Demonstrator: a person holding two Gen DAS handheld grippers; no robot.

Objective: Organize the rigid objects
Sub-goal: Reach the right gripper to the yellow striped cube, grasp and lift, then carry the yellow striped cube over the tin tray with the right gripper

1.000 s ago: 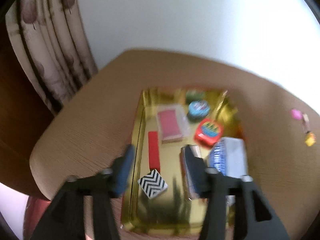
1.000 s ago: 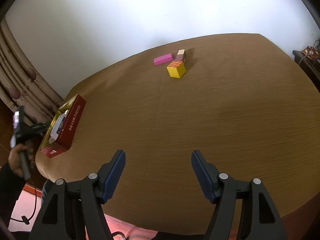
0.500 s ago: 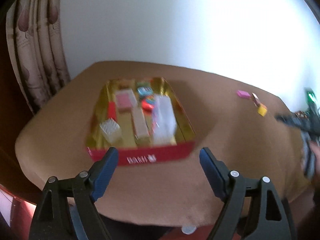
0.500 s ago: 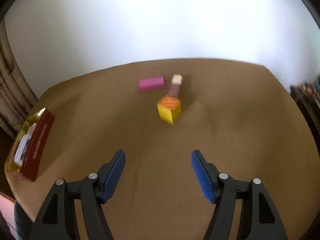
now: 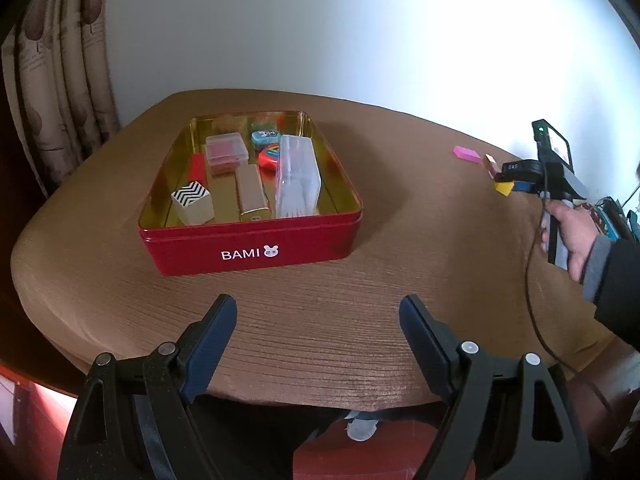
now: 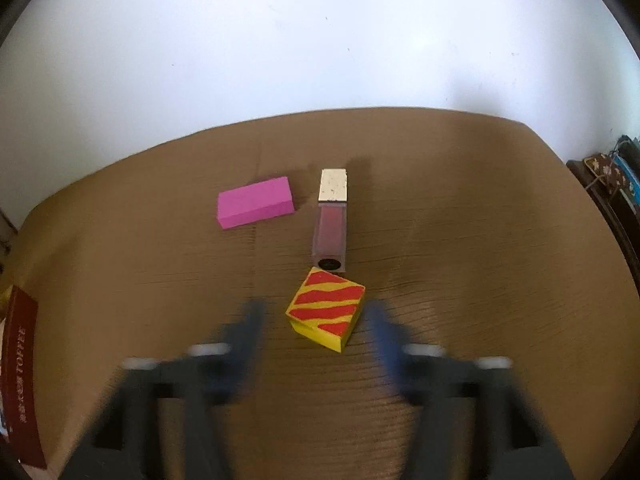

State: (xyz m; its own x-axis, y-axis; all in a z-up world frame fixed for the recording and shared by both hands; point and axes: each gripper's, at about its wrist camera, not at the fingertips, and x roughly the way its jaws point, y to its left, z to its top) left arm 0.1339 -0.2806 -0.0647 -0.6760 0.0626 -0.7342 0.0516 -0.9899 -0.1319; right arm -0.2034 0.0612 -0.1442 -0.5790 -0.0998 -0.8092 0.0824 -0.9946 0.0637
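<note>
A red tin box [image 5: 248, 252] with a gold inside stands on the brown table and holds several small objects, among them a zigzag cube [image 5: 192, 200] and a clear case [image 5: 298, 178]. My left gripper [image 5: 318, 320] is open and empty, in front of the box. My right gripper [image 6: 316, 320] is open, blurred, with a yellow block with red stripes [image 6: 326, 314] between its fingers, not gripped. Beyond it lie a lip gloss tube [image 6: 331, 220] and a pink block [image 6: 255, 202]. The right gripper also shows in the left wrist view [image 5: 516, 178] over those objects.
The red box's end [image 6: 20, 376] shows at the left edge of the right wrist view. A curtain [image 5: 52, 80] hangs at the left, behind the table. A white wall lies behind. Clutter [image 6: 616, 180] sits off the table's right edge.
My left gripper has pulled back from above the box to in front of it. My right gripper has moved forward across the table to the yellow block.
</note>
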